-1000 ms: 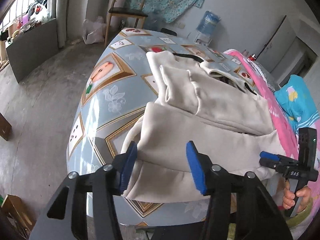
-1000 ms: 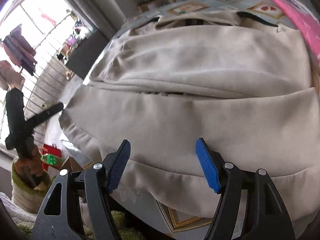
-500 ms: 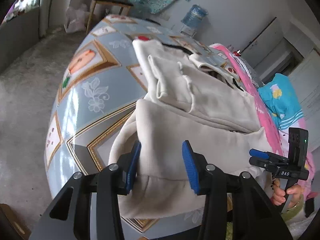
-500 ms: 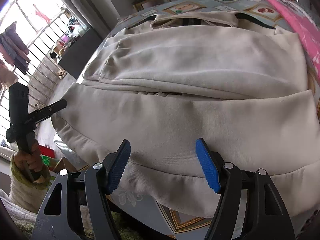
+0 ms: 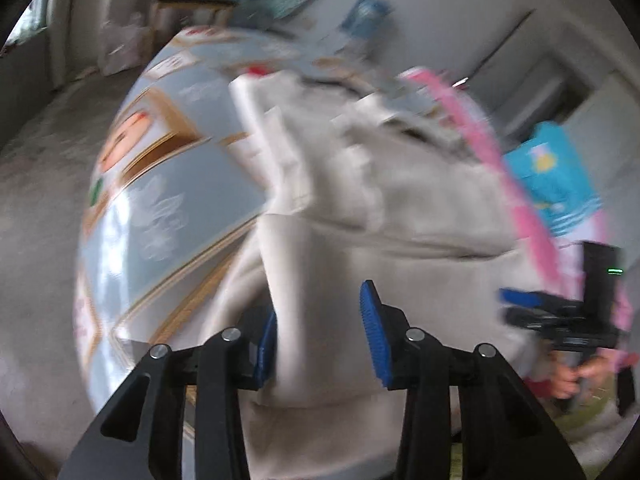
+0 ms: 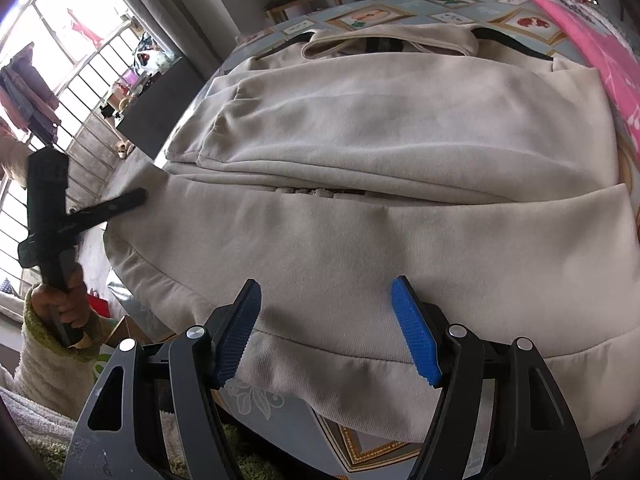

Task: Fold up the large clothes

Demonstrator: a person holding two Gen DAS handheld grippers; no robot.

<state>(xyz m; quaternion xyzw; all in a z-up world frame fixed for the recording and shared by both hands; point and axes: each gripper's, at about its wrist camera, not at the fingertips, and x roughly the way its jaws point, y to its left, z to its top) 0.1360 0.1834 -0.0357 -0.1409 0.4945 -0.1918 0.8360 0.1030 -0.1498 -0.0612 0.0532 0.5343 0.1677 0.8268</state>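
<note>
Left tongs (image 5: 320,340), jaws just narrowing around the hem corner of the sweatshirt (image 6: 400,240) mid-frame on the surface (image 5: 168,208), should bite both layers; right tongs (image 6: 326,330) hover spread over the near hem.

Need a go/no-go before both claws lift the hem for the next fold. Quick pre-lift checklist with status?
1. Left claw around the sweatshirt hem corner: ok, fabric sits between the jaws, which have just been closing.
2. Left grip firm: cannot tell, left view is blurred and the right pad looks clear of the cloth.
3. Right claw on hem: not ok, jaws wide open over the hem, nothing gripped.
4. Sleeves folded onto the body: ok.
5. Hem free of snags: ok, it lies flat at the table edge.
6. Pink cloth clear of the sweatshirt: cannot tell, it runs right along its side.
</note>
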